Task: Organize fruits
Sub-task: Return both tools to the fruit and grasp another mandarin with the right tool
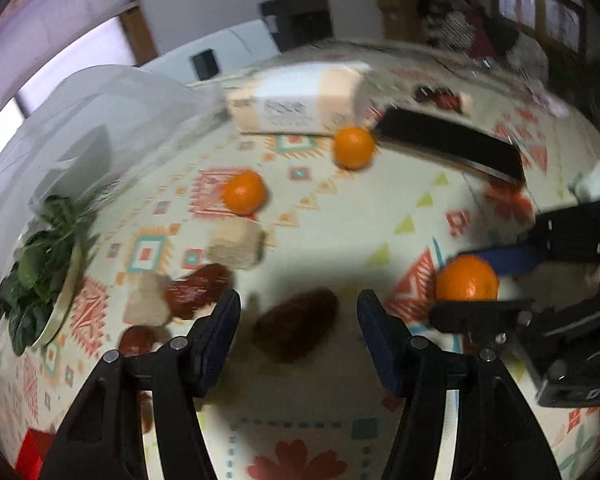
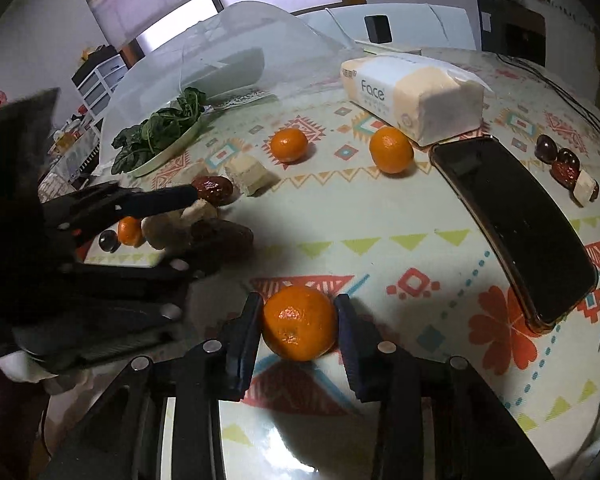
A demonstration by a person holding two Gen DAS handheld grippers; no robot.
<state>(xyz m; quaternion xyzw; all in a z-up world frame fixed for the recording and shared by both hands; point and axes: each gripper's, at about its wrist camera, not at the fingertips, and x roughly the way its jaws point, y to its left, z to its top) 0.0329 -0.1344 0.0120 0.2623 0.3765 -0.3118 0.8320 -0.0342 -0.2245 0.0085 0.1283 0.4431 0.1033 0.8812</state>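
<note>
Over at the far left of the left wrist view, a plate of greens sits on the patterned tabletop. Lower centre, the left gripper has its fingers spread wide around a dark red date, not touching it. Two tangerines lie further back. At right, the right gripper brackets a third tangerine; its fingers look pressed to both sides.
</note>
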